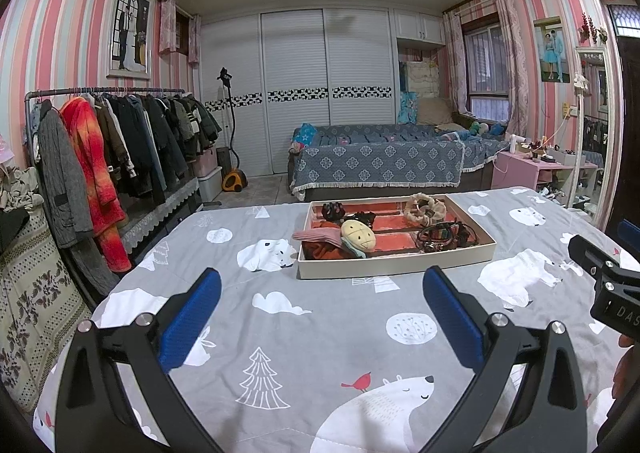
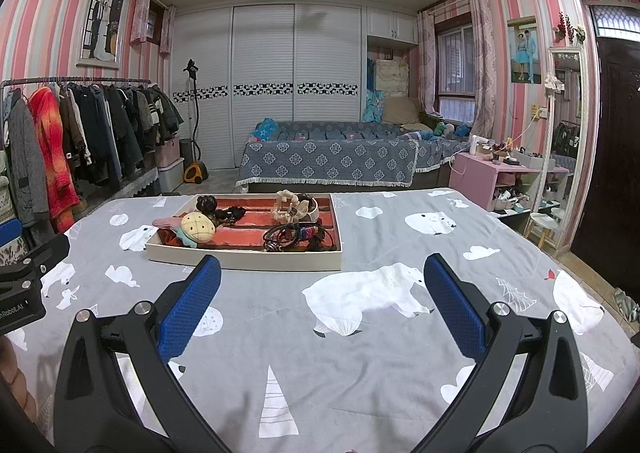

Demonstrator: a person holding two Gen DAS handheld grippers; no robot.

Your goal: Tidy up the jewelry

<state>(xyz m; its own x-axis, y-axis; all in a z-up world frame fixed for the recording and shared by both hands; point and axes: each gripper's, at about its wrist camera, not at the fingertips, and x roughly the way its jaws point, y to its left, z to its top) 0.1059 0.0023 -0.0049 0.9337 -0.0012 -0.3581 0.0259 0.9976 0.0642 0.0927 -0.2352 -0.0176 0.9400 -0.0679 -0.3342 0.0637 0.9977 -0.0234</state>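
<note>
A white tray [image 1: 400,266] with a red divided lining lies on the bed's grey polar-bear sheet [image 1: 320,333]. In it lie a cream scrunchie [image 1: 425,208], a dark hair claw [image 1: 333,210], a yellow plush clip [image 1: 357,235] on pink fabric, and a pile of dark bracelets [image 1: 442,236]. My left gripper [image 1: 322,307] is open and empty, short of the tray. My right gripper [image 2: 322,305] is open and empty, short of the tray [image 2: 248,259] and right of its centre. The right gripper's body shows at the right edge of the left wrist view [image 1: 608,285].
A clothes rack [image 1: 116,141] full of coats stands to the left. A second bed with a blue patterned cover [image 1: 380,161] lies beyond the tray. A pink side table [image 2: 500,173] and a tall mirror [image 2: 564,141] stand at the right.
</note>
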